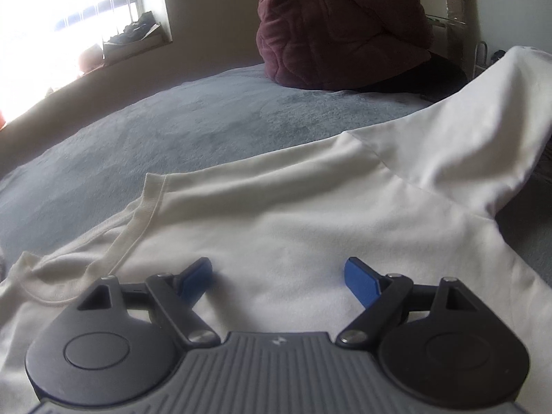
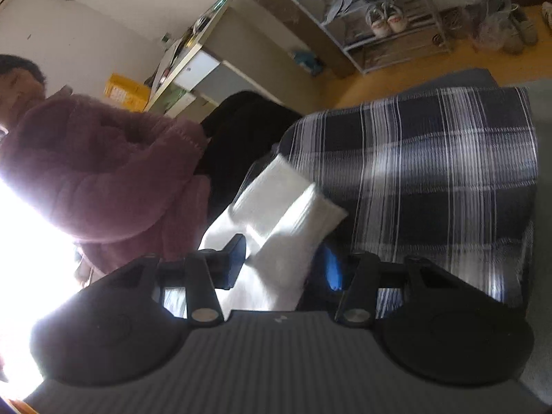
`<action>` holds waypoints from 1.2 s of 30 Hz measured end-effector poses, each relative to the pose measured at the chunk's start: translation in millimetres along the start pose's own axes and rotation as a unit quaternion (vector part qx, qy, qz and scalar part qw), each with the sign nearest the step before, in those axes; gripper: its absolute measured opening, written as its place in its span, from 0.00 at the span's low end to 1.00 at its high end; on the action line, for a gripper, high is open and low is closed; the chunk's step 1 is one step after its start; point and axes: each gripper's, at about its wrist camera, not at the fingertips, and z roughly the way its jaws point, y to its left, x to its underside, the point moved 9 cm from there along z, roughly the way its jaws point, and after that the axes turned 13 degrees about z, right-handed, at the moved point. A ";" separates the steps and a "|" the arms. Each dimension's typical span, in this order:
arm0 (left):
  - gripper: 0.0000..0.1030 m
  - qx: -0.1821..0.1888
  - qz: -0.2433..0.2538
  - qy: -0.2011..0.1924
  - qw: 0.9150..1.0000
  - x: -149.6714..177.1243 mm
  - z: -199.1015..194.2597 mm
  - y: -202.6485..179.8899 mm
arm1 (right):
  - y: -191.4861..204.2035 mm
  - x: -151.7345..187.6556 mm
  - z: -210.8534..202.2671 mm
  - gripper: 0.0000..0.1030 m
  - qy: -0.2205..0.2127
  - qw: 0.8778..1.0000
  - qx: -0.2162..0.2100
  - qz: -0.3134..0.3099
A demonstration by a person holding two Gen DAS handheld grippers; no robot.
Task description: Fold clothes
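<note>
— What lies around the white T-shirt (image 1: pixel 276 214)?
— A grey blanket (image 1: pixel 172 131) under it; a person in a maroon robe (image 1: pixel 338 24) sits beyond. Its collar (image 1: pixel 138 220) points left, body running left-right.
— The grippers?
— The left gripper (image 1: pixel 277 277) gapes wide above the shirt; the right gripper (image 2: pixel 284 262) clasps white cloth (image 2: pixel 286 207) beside a plaid cover (image 2: pixel 431 172).

Left gripper (image 1: pixel 277 277) was black linkage arms, silver pivot screws, blue pads (image 1: pixel 360 284), ribbed grey housing, right gripper (image 2: pixel 281 264) alike, person wore fuzzy maroon quilted jacket (image 2: pixel 103 169)
</note>
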 end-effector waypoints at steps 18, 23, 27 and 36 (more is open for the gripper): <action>0.82 0.027 -0.053 0.018 0.998 -9.6 -24.5 45.1 | 181.8 153.1 -101.8 0.06 0.043 0.912 -0.251 -0.322; 0.81 0.001 -0.029 0.067 0.997 -2.6 -95.6 119.8 | 203.4 245.4 -123.8 0.06 0.132 0.869 -0.323 -0.350; 0.82 -0.061 -0.030 0.081 0.994 24.9 -182.7 182.5 | 198.3 328.2 -136.7 0.06 0.199 0.835 -0.364 -0.362; 0.82 -0.023 -0.160 0.083 0.983 114.6 -225.0 185.2 | 57.1 563.2 -101.7 0.21 0.333 0.735 -0.276 -0.522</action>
